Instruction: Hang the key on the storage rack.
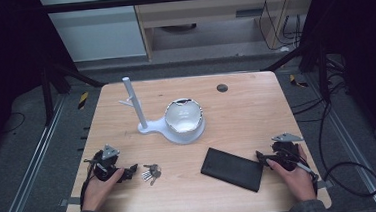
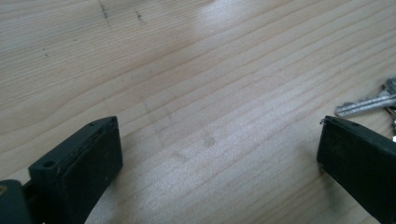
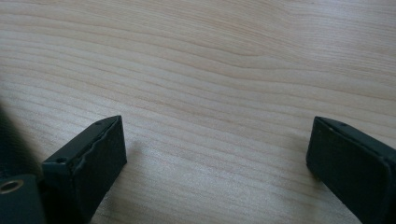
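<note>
1. While resting low on the wooden worktop [image 1: 246, 107], one in a hand at each near corner: left gripper [image 1: 130, 171] and right gripper [image 1: 261, 157], both spread wide, with nothing but bare wood between the jaws.
2. Just beyond the left gripper's tips, apparently not touching: small bunch of keys [image 1: 151, 173], lying flat; in the left gripper view, seen at the right edge past the right-hand jaw.
3. Likely handling of the keys: light, hard metal, loose on the ring, apt to slide and splay on smooth wood; best pinched across the heads or the ring, not by a single blade.
4. Just beside the right gripper: flat black case [image 1: 232, 169], lying askew; apparently slim and fairly stiff, so best taken across a short edge.
5. Farther back, well apart: white stand [image 1: 137, 107] with a pale bowl [image 1: 184, 117] at its foot.
</note>
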The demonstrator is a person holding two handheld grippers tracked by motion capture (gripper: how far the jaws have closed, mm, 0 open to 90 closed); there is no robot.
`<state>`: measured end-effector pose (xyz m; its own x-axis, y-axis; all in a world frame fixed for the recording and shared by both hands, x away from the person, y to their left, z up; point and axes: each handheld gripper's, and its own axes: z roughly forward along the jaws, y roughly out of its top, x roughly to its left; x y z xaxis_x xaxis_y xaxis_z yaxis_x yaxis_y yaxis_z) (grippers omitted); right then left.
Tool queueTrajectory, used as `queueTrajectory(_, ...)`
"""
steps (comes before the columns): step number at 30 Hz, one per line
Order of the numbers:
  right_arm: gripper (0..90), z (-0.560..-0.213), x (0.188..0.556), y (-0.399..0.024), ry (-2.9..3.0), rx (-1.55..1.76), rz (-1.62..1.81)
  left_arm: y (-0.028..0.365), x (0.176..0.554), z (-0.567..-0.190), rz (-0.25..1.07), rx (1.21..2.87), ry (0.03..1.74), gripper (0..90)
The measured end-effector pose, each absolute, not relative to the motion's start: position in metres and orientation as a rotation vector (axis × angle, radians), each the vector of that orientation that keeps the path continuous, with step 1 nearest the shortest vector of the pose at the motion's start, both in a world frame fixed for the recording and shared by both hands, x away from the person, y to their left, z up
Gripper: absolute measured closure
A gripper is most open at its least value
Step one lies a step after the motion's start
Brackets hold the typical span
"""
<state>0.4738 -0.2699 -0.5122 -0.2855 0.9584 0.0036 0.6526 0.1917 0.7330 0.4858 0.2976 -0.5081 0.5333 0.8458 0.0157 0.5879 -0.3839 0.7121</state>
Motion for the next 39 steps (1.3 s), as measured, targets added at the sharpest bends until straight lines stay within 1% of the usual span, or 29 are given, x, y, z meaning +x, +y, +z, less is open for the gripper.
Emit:
queueTrajectory(2, 5.1, -0.512, 0.473, -0.27, 2.013, 1.502, 0.881, 0.299, 0.484, -0.507, 0.486, 2.11, 1.154, 0.3)
queueTrajectory(4, 5.1, -0.512, 0.473, -0.269, 2.014, 1.504, 0.886, 0.3, 0.483, -0.503, 0.494, 2.093, 1.16, 4.5)
queueTrajectory(8, 5.1, -0.512, 0.472, -0.269, 2.017, 1.497, 0.884, 0.3, 0.479, -0.497, 0.524, 2.067, 1.155, 4.4)
queueTrajectory(13, 5.1, -0.512, 0.471, -0.269, 2.019, 1.498, 0.884, 0.292, 0.473, -0.495, 0.516, 2.115, 1.121, 4.5)
queueTrajectory(19, 5.1, -0.512, 0.471, -0.269, 2.019, 1.496, 0.88, 0.274, 0.458, -0.481, 0.538, 2.115, 1.033, 4.5)
queueTrajectory(25, 5.1, -0.512, 0.471, -0.268, 2.018, 1.498, 0.881, 0.258, 0.454, -0.48, 0.511, 2.128, 0.984, 3.3)
queueTrajectory(28, 5.1, -0.512, 0.471, -0.268, 2.017, 1.499, 0.881, 0.243, 0.45, -0.48, 0.491, 2.175, 0.952, 3.0)
queueTrajectory(33, 5.1, -0.512, 0.471, -0.268, 2.017, 1.499, 0.881, 0.23, 0.444, -0.478, 0.471, 2.226, 0.914, 4.1)
queueTrajectory(39, 5.0, -0.512, 0.471, -0.268, 2.018, 1.498, 0.881, 0.22, 0.437, -0.475, 0.466, 2.231, 0.892, 6.3)
